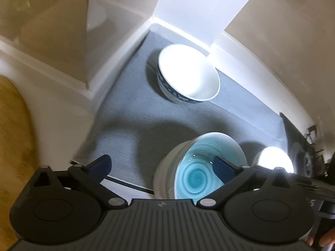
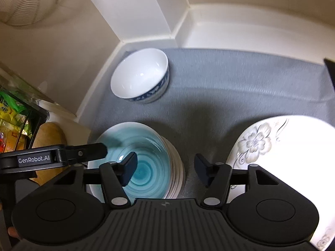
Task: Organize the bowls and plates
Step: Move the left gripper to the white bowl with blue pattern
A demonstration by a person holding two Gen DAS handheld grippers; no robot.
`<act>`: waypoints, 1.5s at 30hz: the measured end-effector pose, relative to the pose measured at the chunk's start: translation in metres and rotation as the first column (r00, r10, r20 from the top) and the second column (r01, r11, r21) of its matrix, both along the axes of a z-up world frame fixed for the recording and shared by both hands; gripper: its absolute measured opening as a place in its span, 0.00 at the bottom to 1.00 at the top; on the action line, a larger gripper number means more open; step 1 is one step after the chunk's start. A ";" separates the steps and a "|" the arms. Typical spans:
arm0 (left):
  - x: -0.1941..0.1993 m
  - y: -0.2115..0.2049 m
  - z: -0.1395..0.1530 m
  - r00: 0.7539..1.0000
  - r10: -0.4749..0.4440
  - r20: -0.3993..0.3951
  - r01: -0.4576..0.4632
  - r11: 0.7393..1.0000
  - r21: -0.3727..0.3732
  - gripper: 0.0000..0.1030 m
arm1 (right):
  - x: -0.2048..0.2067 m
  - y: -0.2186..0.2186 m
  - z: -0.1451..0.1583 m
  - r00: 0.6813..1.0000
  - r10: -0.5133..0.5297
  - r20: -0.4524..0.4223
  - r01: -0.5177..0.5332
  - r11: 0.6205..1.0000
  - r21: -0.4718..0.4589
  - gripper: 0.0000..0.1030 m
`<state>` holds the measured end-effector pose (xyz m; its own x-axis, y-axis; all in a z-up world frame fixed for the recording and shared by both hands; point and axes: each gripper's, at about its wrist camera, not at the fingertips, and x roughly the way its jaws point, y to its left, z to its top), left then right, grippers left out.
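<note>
Lying below both grippers' wide-open jaws, teal bowl point(image 2: 144, 163) tops its stack.

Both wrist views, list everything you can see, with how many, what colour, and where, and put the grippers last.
Bowl: one, white with blue pattern outside, far corner of the mat.
Stack of plates: one stack, teal swirl on top, white below, near edge of the mat.
Flowered plate: one, white with grey flowers, right of the stack.
Mat: one, grey, under the dishes.
Cutting board: one, wooden, left of the mat.
Wire basket: one, metal, upper left.
Packets: several, green and yellow, far left.
Left gripper: open, black, over the stack's left rim.
Right gripper: open, black, over the stack's right rim.
</note>
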<state>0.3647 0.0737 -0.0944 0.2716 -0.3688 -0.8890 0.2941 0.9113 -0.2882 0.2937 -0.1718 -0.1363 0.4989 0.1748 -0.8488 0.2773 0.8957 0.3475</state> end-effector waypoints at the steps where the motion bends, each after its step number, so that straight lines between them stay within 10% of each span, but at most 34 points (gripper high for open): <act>1: -0.002 0.000 0.003 1.000 -0.004 0.017 0.004 1.000 0.014 0.99 | -0.002 0.001 0.002 1.000 0.007 0.007 -0.007 1.000 -0.007 0.64; 30: -0.013 -0.004 0.026 0.992 0.006 0.122 -0.016 0.996 0.083 1.00 | -0.011 -0.001 0.016 1.000 -0.016 0.016 0.016 1.000 -0.017 0.67; 45: 0.030 -0.009 0.017 0.965 0.234 0.119 -0.240 0.970 0.038 1.00 | 0.033 -0.019 0.020 0.996 -0.039 0.080 0.042 0.998 -0.037 0.67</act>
